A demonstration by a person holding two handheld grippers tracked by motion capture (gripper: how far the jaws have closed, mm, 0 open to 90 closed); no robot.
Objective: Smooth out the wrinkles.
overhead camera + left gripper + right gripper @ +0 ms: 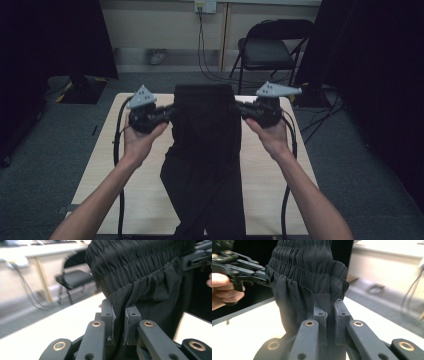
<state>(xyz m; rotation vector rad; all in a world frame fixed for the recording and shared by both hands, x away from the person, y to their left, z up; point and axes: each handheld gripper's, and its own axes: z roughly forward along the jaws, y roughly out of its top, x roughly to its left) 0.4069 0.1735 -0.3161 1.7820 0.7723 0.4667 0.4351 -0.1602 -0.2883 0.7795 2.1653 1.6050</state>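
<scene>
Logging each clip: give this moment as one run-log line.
left claw: shut on black trousers waistband | right claw: shut on opposite waistband side | trousers: lifted at top, legs trailing on table

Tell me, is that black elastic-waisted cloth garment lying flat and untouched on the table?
No, the black elastic-waisted cloth garment is pinched at its waistband by both grippers and lifted there.

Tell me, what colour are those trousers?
Black trousers, plain, with a gathered waistband; clearest in the right gripper view.
</scene>
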